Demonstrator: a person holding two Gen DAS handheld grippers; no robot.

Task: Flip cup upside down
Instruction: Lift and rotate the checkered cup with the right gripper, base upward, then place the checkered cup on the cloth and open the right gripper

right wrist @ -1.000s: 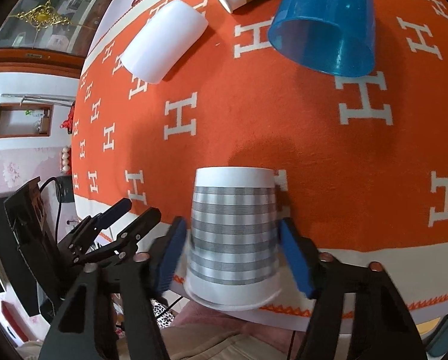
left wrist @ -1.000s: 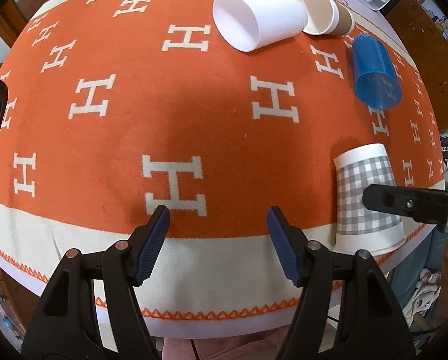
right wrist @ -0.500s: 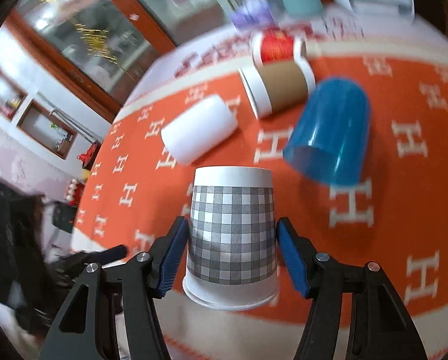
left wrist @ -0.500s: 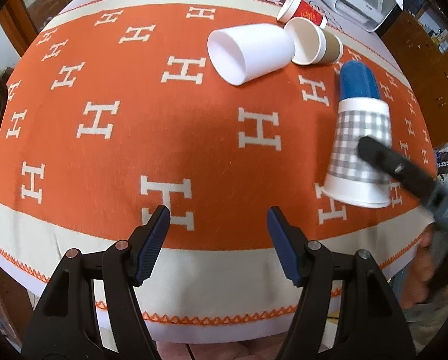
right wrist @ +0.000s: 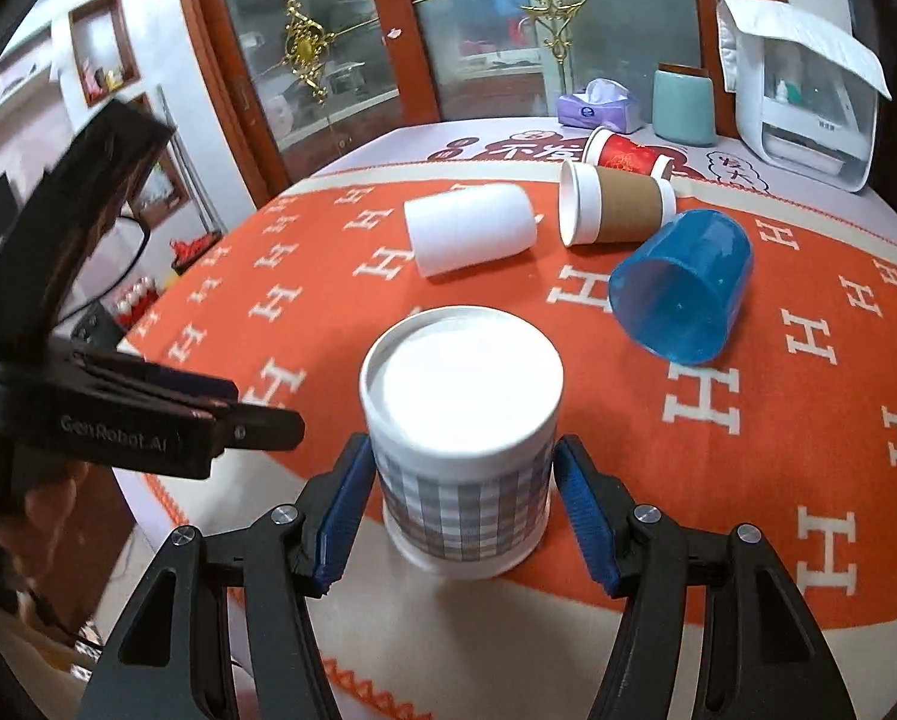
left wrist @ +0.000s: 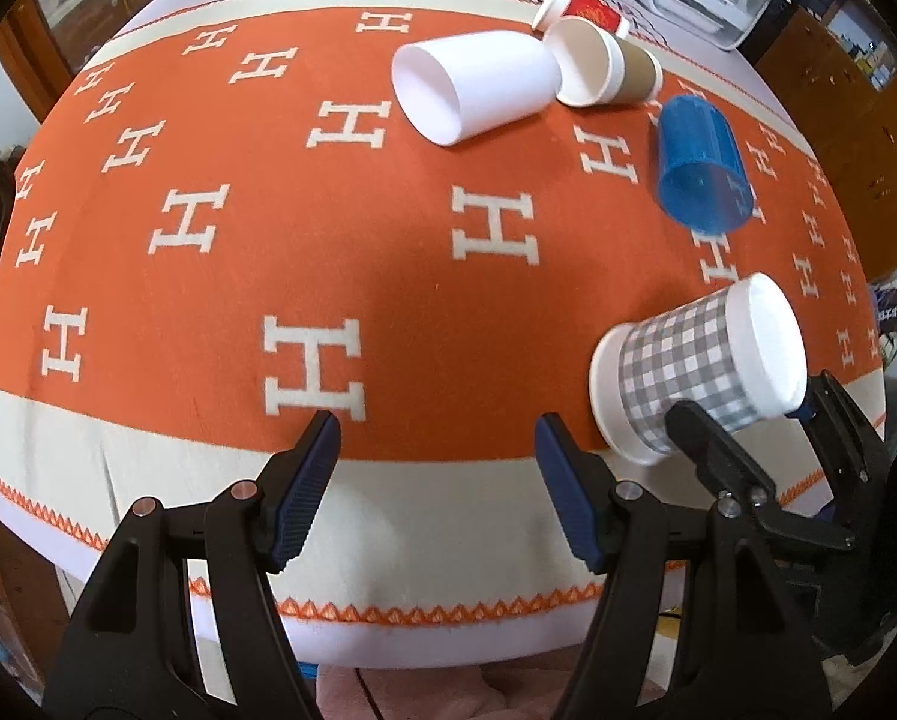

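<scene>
The grey-checked paper cup (right wrist: 463,456) stands upside down, white base up and rim down, near the front edge of the orange cloth (right wrist: 778,420). My right gripper (right wrist: 466,498) is shut on the cup, blue pads on both its sides. In the left wrist view the cup (left wrist: 688,372) is at the right, tilted in the picture, held by the right gripper (left wrist: 742,420). My left gripper (left wrist: 436,462) is open and empty over the cloth's cream front border.
On their sides at the back lie a white cup (left wrist: 472,84), a brown-sleeved cup (left wrist: 604,69), a red cup (left wrist: 580,3) and a blue plastic cup (left wrist: 700,171). A white appliance (right wrist: 802,102), a teal container (right wrist: 682,102) and a tissue box (right wrist: 598,108) stand behind.
The right gripper lifted the checked cup, carried it over the cloth and brought it down base-up near the front edge. The left gripper has stayed open and in place.
</scene>
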